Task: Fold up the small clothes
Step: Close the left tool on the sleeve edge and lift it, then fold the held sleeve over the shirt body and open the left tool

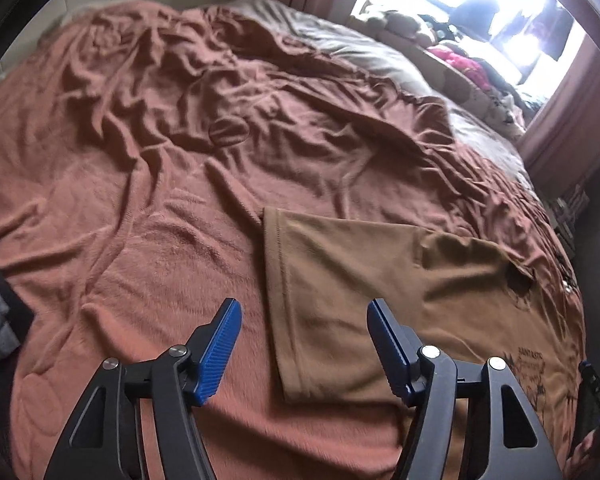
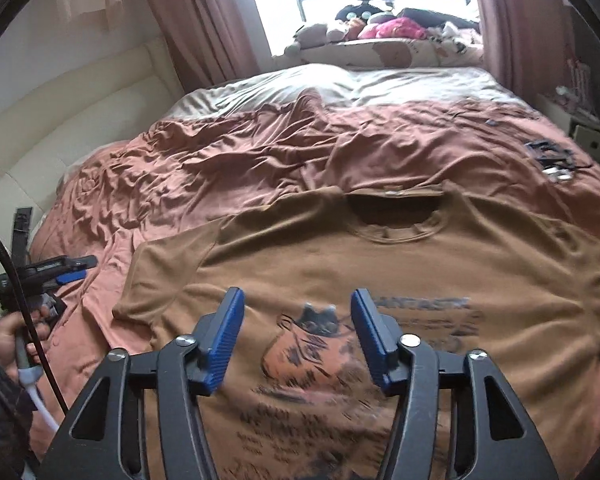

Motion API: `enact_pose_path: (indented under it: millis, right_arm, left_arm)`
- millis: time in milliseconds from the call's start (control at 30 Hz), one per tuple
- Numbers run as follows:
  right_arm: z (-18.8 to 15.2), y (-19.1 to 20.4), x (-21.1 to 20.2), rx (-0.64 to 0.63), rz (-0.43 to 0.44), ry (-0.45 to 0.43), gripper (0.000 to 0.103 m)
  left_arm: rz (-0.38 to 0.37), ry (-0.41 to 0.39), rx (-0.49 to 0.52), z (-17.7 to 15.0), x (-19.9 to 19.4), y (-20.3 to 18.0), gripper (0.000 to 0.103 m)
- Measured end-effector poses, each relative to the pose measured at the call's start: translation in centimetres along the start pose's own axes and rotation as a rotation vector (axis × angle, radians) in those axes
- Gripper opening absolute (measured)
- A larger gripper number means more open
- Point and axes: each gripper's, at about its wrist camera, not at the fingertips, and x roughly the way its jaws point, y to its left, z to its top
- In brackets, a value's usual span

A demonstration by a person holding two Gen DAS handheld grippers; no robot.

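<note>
Here, one T-shirt (image 2: 380,264), two empty tongs (image 2: 298,320).

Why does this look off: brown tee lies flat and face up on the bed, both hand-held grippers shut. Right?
Not quite. Both are open: the left hand-held gripper over the sleeve edge in its wrist view, the right hand-held gripper above the print in its own. The brown tee does lie flat, face up, on the bed.
</note>
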Motion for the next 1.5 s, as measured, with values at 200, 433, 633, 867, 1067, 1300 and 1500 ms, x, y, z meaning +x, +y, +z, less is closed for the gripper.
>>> enact_pose_path:
  millis: [200,433,633,867,1067,1300,1500]
  right_arm:
    - [1.0,0.3,4.1,0.010,0.039,0.059,0.035]
    - [2.1,1.3,7.5,0.023,0.057,0.097,0.026]
    - [2.3,2.0,10.3,0.057,0.094,0.140,0.026]
    - [2.6,3.8,14.2,0.099,0.190,0.213,0.011]
    - [2.6,4.3,17.7,0.155,0.265,0.263,0.007]
    - [1.8,4.4,21.2,0.230,0.355,0.316,0.002]
    - [1.3,4.3,24.1,0.313,0.427,0.363,0.000]
  left_arm:
    - [-0.020,0.058,-0.020,1.5,4.0,0.7,0.059]
    - [0.007,0.118,-0.024,2.2,7.6,1.1,0.054]
    - [0.028,0.132,-0.057,2.5,9.5,2.1,0.041]
    - [-0.075,0.132,-0.050,3.2,8.5,0.7,0.006]
    - [-0.129,0.095,0.007,4.0,5.7,-1.7,0.006]
    - [-0.176,0.061,0.074,5.2,2.8,-4.8,0.006]
    - [-0.196,0.046,0.121,5.4,1.1,-6.8,0.006]
